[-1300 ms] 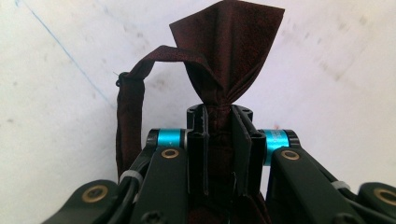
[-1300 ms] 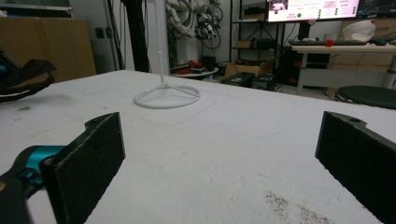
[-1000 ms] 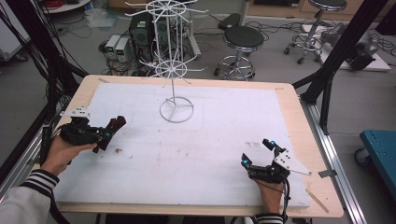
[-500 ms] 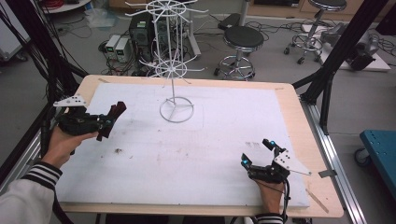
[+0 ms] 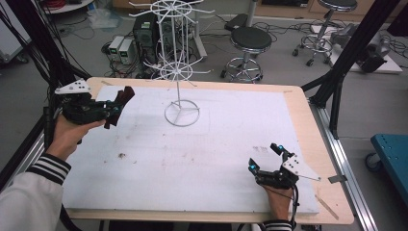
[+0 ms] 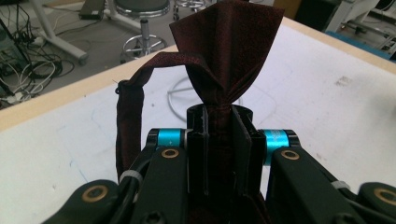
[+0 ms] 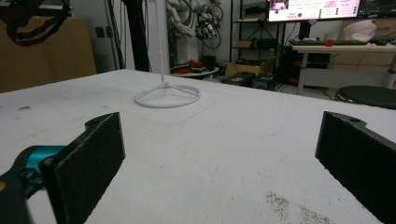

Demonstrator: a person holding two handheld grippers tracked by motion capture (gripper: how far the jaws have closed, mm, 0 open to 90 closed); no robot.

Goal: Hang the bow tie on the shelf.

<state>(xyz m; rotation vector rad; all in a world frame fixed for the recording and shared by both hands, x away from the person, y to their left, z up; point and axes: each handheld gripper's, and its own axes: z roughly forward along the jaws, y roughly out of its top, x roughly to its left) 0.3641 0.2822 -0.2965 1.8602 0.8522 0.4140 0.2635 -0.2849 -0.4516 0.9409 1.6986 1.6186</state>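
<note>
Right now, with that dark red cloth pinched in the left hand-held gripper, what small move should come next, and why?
Probably carry the dark red cloth toward the white wire rack. The left hand-held gripper is shut on it, off the table, and the rack's arms look bare, while the right hand-held gripper rests open.

My left gripper [image 6: 218,121] is clamped on a dark red cloth [image 6: 229,51]. The cloth bunches between the jaws and fans out wide above them. A narrow strap [image 6: 128,116] loops off to the left and hangs down beside the gripper. Beyond it I see the stand's white ring base [image 6: 175,100] on the white table [image 6: 327,121], and a stool [image 6: 140,9] farther off.
</note>
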